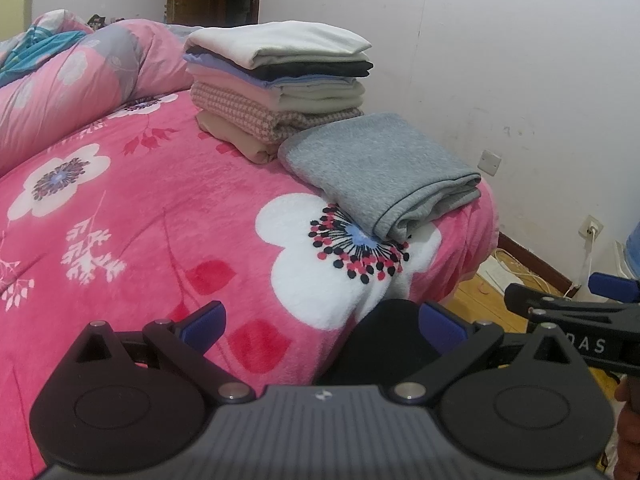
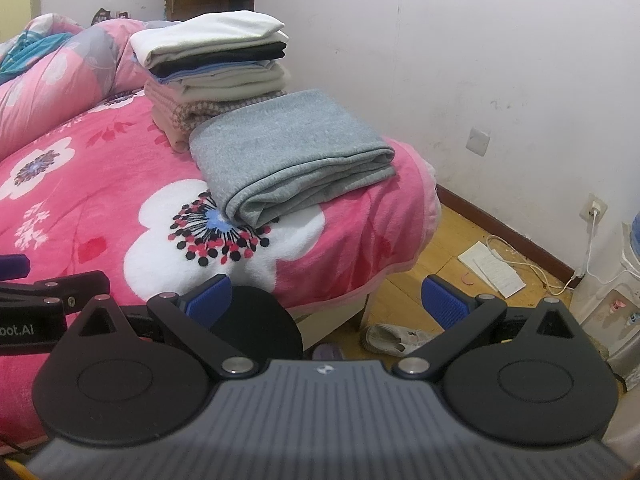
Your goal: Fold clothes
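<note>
A folded grey garment (image 1: 380,172) (image 2: 292,156) lies near the corner of the pink floral bed (image 1: 160,216) (image 2: 80,216). Behind it stands a stack of folded clothes (image 1: 276,80) (image 2: 216,68), white on top, pink checked near the bottom. My left gripper (image 1: 324,326) hovers open over the bed's near edge, well short of the grey garment, with nothing between its blue fingers. My right gripper (image 2: 326,300) is open too, held off the bed's corner above the floor. Each gripper shows at the edge of the other's view.
A rolled pink quilt (image 1: 80,80) lies at the back left with teal cloth on it. A white wall runs to the right. On the wooden floor are a paper (image 2: 492,268), a cable, a shoe (image 2: 396,338) and a water dispenser (image 2: 624,280).
</note>
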Action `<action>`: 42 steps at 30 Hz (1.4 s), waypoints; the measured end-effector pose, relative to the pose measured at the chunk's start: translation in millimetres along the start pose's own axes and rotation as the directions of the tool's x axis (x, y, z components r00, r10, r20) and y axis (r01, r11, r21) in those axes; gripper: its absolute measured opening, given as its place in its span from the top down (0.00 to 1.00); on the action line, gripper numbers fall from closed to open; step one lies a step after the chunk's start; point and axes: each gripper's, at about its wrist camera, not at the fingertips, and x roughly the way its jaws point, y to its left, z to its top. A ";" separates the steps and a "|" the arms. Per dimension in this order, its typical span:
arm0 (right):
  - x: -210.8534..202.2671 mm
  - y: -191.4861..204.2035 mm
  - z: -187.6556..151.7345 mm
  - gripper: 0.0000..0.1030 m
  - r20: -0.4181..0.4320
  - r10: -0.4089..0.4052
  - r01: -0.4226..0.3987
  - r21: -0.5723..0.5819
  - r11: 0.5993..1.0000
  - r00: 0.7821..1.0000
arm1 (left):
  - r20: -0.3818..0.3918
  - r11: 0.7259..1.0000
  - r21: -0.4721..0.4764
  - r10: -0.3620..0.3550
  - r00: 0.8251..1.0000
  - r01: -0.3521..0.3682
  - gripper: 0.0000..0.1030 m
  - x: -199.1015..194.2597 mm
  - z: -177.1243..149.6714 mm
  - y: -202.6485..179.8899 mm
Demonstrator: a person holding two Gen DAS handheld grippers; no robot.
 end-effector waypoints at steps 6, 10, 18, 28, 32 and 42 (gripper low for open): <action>1.0 -2.2 -0.8 0.01 -0.004 -0.002 0.002 0.005 1.000 1.000 | -0.003 1.000 0.001 0.000 1.000 0.000 0.00 0.5 -0.7 -0.2; 1.6 -2.7 -2.3 0.01 -0.007 -0.002 0.003 0.008 1.000 1.000 | -0.005 1.000 0.001 0.001 1.000 -0.001 0.00 1.6 -0.4 -0.7; 1.4 -3.1 -3.0 0.01 -0.006 -0.004 0.005 0.009 1.000 1.000 | -0.006 1.000 0.005 0.004 1.000 -0.004 0.00 2.2 -0.6 -1.5; 1.1 -1.6 -1.8 0.01 -0.004 -0.005 0.005 0.006 1.000 1.000 | -0.007 1.000 0.003 0.004 1.000 -0.004 0.00 3.0 -1.0 -1.8; 0.8 -1.3 -1.9 0.01 -0.003 -0.005 0.005 0.005 1.000 1.000 | -0.008 1.000 0.004 0.004 1.000 -0.004 0.00 2.7 -0.6 -1.5; 0.3 -1.3 -2.1 0.01 -0.003 -0.003 0.003 0.006 1.000 1.000 | -0.011 1.000 0.009 0.004 1.000 -0.004 0.00 2.2 -0.8 -1.3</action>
